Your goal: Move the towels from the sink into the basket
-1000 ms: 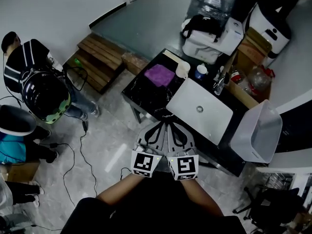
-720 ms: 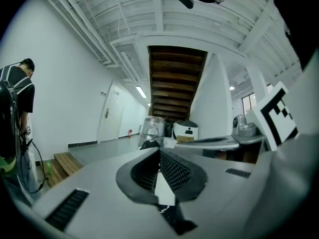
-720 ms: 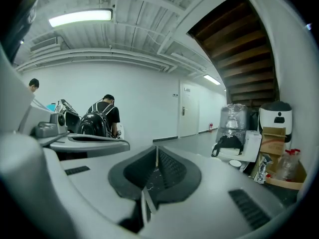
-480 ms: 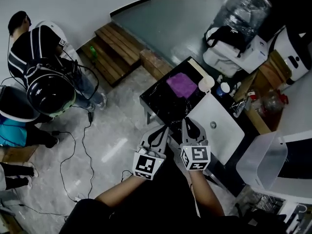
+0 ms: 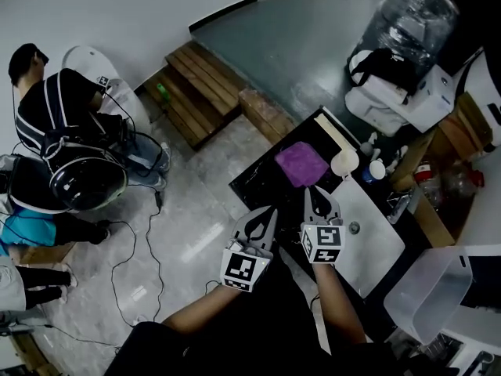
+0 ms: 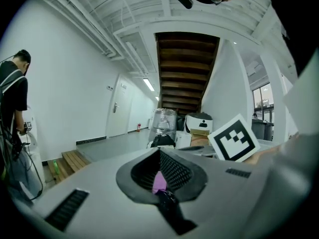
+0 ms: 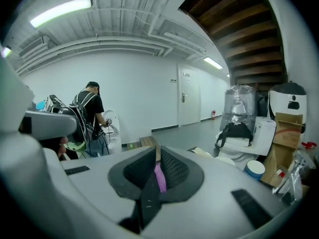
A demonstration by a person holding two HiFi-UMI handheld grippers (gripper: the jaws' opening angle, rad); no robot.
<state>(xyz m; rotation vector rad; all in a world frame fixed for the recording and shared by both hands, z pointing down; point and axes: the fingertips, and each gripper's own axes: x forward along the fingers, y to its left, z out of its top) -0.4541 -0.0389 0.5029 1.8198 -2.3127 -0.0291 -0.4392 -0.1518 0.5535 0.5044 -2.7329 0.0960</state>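
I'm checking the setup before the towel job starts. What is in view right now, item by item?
towel: one, purple, flat on the counter beside the sink
sink: one, white, nothing seen in it
basket: one, translucent white, right of the sink
counter: one, black, holds the sink
cup: one, white, next to the towel
water bottle: one, clear, far right
wooden steps: one set, brown, by the wall
person: one, dark shirt, standing at left
left gripper: grey, jaws together, empty, before the counter
right gripper: grey, jaws together, empty, just short of the towel
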